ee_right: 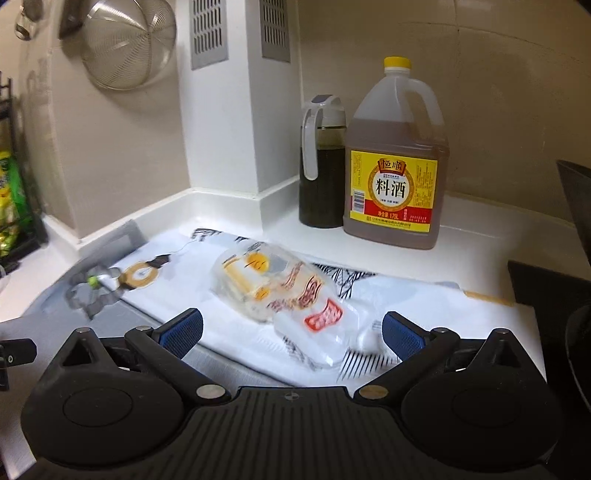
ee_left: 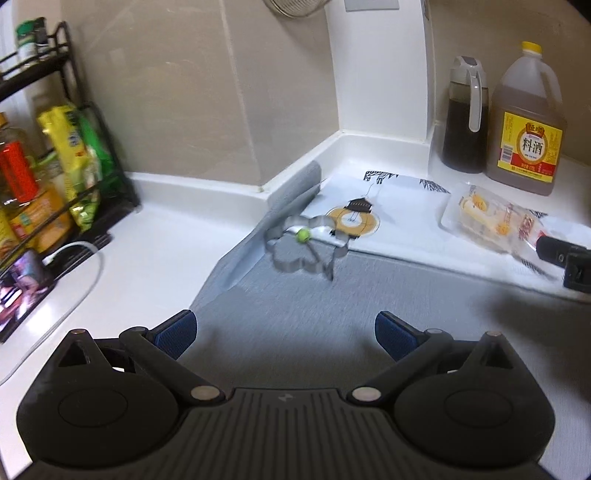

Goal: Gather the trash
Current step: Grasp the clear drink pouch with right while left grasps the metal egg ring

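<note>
Blurring clear wrapper point(ee_right: 284, 291) print; right gripper point(ee_right: 291, 332) wide.

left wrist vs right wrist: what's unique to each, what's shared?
Left wrist only: the charging cable and screen at the far left, and the shelf's red bottle.
Right wrist only: wall vents and a dark object at the right edge.
Both: plastic wrapper on the patterned cloth, flower-shaped metal mould, cooking wine jug, dark dispenser bottle. Each gripper is open.
</note>
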